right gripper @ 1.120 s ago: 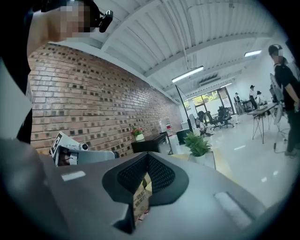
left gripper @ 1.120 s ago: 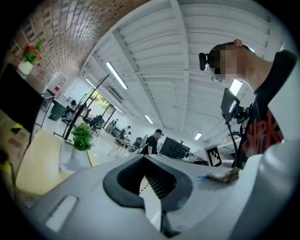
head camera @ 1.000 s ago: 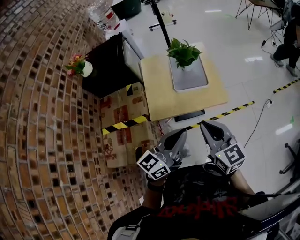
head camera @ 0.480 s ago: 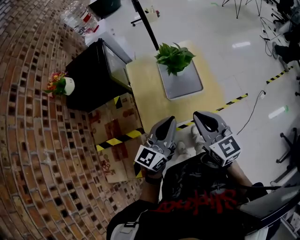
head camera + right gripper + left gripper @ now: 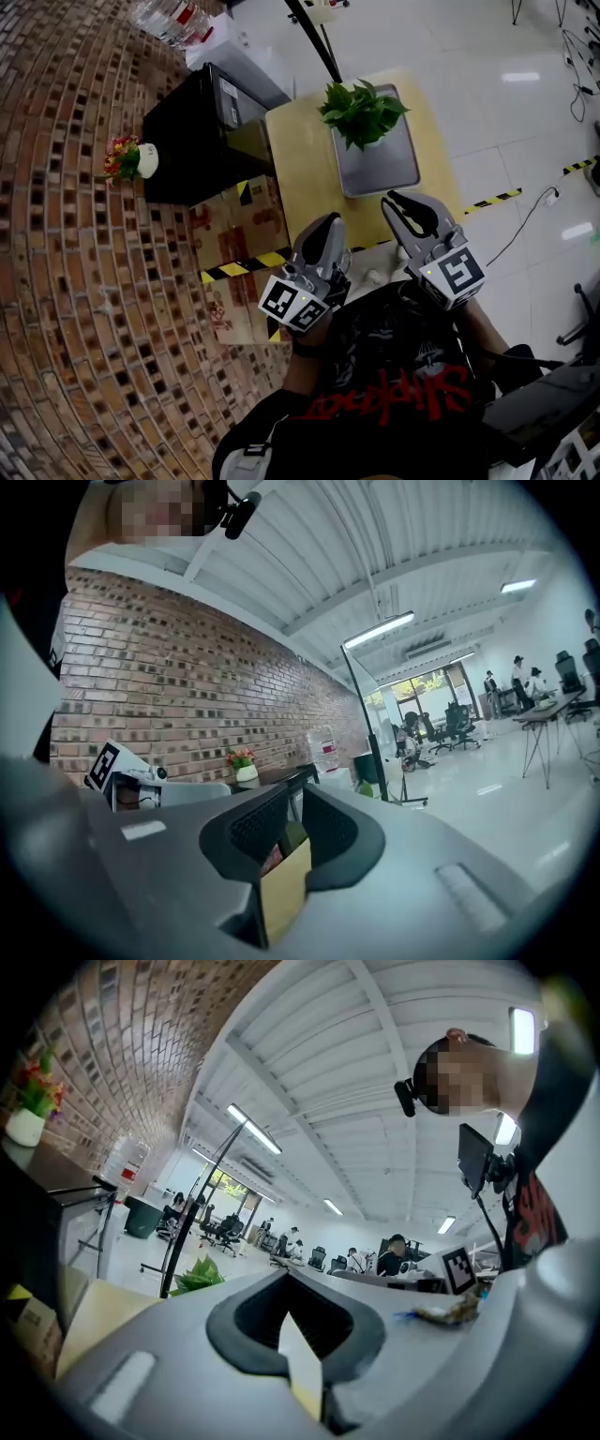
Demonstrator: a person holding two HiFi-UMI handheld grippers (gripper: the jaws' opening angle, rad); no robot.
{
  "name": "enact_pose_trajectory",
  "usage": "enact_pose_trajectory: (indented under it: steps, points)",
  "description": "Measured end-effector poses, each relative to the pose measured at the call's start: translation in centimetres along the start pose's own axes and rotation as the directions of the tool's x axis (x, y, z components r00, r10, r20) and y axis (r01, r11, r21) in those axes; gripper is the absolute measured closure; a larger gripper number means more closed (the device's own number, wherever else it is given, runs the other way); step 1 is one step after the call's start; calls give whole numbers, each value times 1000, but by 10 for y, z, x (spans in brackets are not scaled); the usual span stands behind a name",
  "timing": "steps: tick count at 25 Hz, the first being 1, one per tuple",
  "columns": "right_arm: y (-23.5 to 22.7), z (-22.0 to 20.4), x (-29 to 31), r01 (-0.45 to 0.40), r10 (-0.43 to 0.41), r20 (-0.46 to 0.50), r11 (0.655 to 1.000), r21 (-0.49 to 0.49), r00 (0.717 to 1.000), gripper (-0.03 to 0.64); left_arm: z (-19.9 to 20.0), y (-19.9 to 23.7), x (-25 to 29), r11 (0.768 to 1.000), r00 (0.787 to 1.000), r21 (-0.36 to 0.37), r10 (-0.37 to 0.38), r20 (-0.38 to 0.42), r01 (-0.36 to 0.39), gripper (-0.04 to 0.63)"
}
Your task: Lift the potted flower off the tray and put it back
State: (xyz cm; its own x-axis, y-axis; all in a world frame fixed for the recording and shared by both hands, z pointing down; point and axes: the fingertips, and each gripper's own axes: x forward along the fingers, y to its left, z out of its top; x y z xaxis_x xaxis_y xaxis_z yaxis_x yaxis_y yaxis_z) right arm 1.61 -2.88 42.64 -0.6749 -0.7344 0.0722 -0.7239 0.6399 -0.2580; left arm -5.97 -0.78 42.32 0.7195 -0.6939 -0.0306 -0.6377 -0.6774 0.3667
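Grey left gripper [image 5: 328,219], jaws together, and right gripper [image 5: 394,199], empty jaws just parting narrowly, both point level.

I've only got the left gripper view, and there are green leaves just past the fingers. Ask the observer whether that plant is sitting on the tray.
Observer: Yes. In the head view the potted plant stands at the far end of the grey tray on the wooden table.
Operator: Is either gripper touching it?
Observer: No. The left gripper and right gripper are both at the table's near edge, short of the tray.
Operator: Is the right one open?
Observer: In the right gripper view its fingers stand slightly apart with nothing between them; they have just been opening.
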Motion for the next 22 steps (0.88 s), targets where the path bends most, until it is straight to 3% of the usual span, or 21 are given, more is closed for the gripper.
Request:
enact_pose_trajectory:
  steps: [3,6,8,10,11,13,15,18,22]
  points:
    - [-9,-3,10,-32,32,-6,999,-2,999,565,1,3,8,999,1000,47,-18,-7,18,595]
    - [-14,-3,18,-58,58,-11,998,-1,998,565,1,15,12,999,1000,40,1,-7,-1,595]
    - [-24,-5,14,-42,42,-32,999,-12,999,565,-9,17,20,1000,1000,11,-3,-10,3,595]
    - [-30,-9,14,-13,11,-33,998,-53,999,565,-12,12,24,998,998,29,-56,-11,56,595]
    - [-28,-9,20,6,-7,-15,998,-60,1000,565,-7,8,23,991,994,74,-107,-25,109,595]
    - [-25,-5,33,43,-42,25,998,-44,999,565,10,2,24,951,972,200,-224,-78,235,595]
    - [-32,-2,44,47,-46,20,997,-62,999,565,25,8,38,922,960,267,-267,-80,279,595]
    - [-36,-10,45,31,-35,-37,995,-97,999,565,33,18,47,944,971,235,-238,9,229,595]
    - [-41,-28,44,46,-50,-42,995,-86,998,565,10,29,38,967,981,172,-194,11,189,595]
